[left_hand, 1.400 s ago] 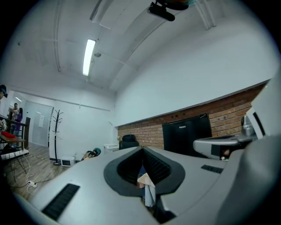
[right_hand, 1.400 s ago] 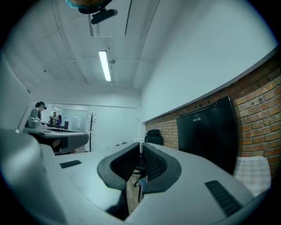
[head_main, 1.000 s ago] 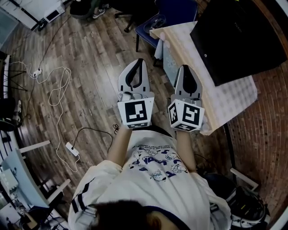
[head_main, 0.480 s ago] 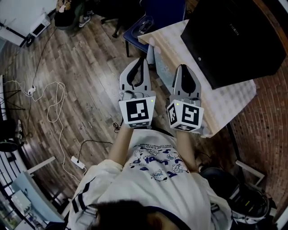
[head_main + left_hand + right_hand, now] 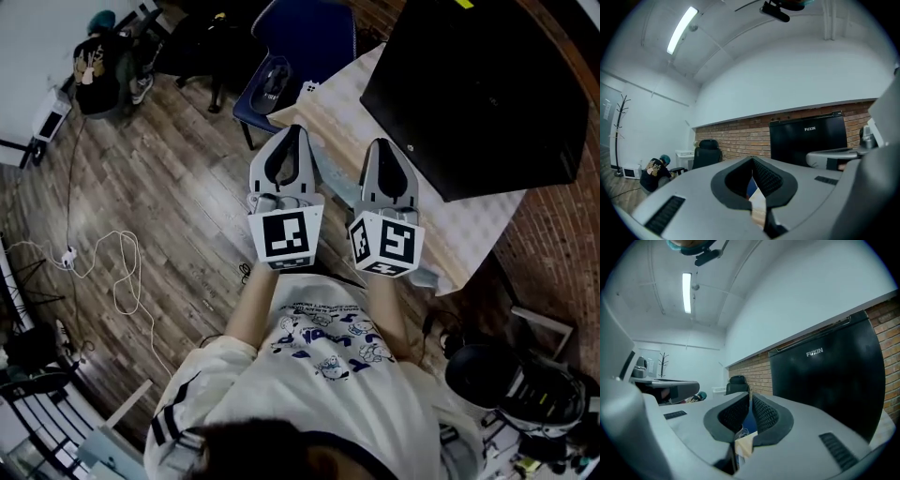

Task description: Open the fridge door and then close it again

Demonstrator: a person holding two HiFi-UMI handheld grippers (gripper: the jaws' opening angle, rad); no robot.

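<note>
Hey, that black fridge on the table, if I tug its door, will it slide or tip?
Tipping seems unlikely: the fridge is broad, boxy and probably heavy, and it sits flat on the table. Nothing visibly fixes it down, so a hard tug might slide it.

Around the table [image 5: 473, 230]
A fridge [image 5: 478, 89] stands on it; a chair [image 5: 305, 37] beyond its far corner; a bag [image 5: 98, 73] well to its left.
</note>
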